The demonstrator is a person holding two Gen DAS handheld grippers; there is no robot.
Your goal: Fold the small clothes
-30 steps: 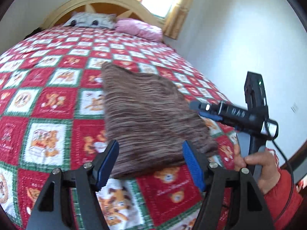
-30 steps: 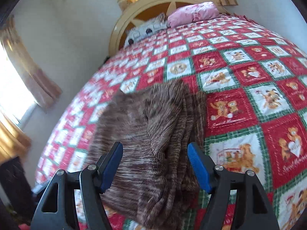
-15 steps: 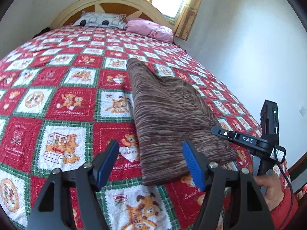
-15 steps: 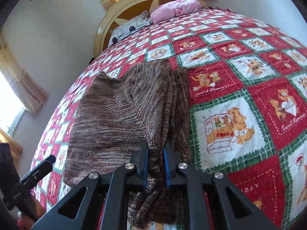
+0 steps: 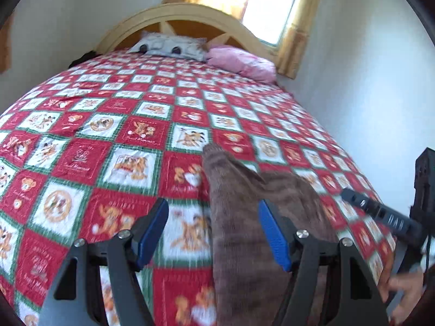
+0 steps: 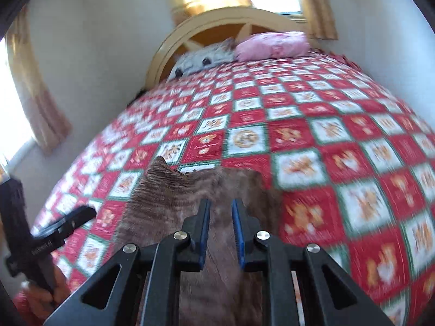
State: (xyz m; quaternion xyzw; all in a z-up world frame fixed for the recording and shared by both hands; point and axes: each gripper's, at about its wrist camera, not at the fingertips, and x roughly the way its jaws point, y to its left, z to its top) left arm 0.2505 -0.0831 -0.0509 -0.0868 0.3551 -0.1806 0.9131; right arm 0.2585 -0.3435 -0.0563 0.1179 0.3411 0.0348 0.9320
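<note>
Near the foot of the red-and-green teddy-bear patchwork quilt (image 5: 114,141), the brown striped knitted garment (image 5: 239,233) lies beneath the left gripper (image 5: 213,231), spread, free to assist. From the right view, the right gripper (image 6: 220,233) pinches that garment (image 6: 163,201), probably to carry a fold across the quilt (image 6: 339,141).

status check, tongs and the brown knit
Right tongs shut on the knit, lifting its near edge. Left tongs open, knit's edge between the pads, not gripped. Nothing in the way on the quilt.

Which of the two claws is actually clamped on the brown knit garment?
The right claw: its blue pads pinch the brown knit garment. The left claw stands wide open.
</note>
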